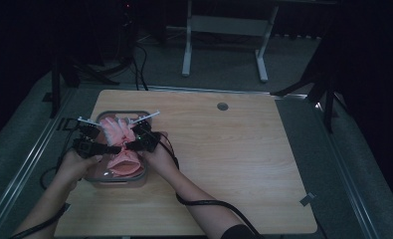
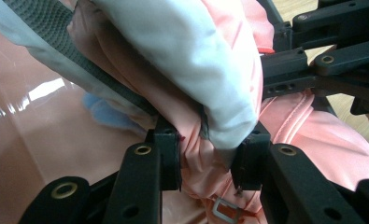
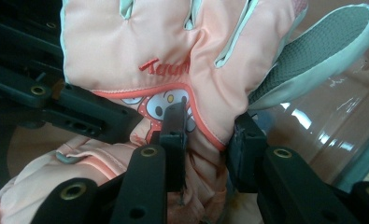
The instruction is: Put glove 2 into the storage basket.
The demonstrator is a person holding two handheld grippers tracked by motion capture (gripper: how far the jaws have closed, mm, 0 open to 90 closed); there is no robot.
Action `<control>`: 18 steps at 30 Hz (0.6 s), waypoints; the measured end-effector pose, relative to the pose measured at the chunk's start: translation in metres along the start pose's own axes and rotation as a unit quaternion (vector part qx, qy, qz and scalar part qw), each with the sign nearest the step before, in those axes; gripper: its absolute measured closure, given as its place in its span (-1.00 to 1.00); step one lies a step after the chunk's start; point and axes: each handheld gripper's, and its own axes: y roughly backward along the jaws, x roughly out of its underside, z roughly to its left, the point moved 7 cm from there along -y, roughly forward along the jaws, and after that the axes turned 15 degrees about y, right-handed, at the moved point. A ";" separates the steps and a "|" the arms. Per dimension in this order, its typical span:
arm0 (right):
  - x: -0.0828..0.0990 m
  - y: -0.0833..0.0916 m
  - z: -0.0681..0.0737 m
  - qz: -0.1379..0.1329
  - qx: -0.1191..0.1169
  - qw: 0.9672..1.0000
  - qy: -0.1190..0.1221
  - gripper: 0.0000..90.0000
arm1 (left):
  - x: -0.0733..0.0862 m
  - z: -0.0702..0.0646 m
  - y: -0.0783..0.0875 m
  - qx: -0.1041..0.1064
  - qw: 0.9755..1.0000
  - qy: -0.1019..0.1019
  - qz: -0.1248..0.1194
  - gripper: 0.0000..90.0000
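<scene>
the worktop (image 1: 244, 164) is pale wood, and near its left edge sits a clear plastic tub (image 1: 100, 178) with rounded corners. both tongs are down over it, with a pink padded glove (image 1: 120, 142) between them, and the person looks to be packing the glove into the tub.

the glove lies partly inside the tub, its cuff end towards the person and its fingers pointing away, bunched up directly under and between the two tongs. it has pale blue trim, a grey grippy palm patch, a cartoon face and red lettering on the back.

the left tongs (image 2: 208, 154) are nearly closed, pinching a fold of the glove's pink fabric at the wrist; the right tongs (image 3: 208, 140) grip it the same way, just below the cartoon patch, narrow and tight on the cloth. the two tools sit very close, almost touching across the glove.

to do this well, i'd say both holds should stay firm while the glove goes down, since padded fabric springs back. the fingers look the likeliest part to snag on the tub's far rim, so tucking them down past it first seems wise. let go only once the bulk rests below the rim, one side at a time, so it doesn't pop out.
</scene>
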 end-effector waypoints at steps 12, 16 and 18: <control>0.007 -0.004 -0.005 0.025 0.000 1.000 -0.007 0.38 | 0.002 0.002 -0.010 -0.015 1.000 0.008 0.008 0.33; 0.003 -0.003 -0.007 0.029 0.014 0.999 0.015 0.19 | 0.000 0.004 -0.010 -0.013 1.000 0.014 0.006 0.18; 0.001 -0.001 -0.009 0.023 0.013 0.999 0.020 0.06 | -0.002 0.005 -0.010 -0.017 1.000 0.016 0.002 0.13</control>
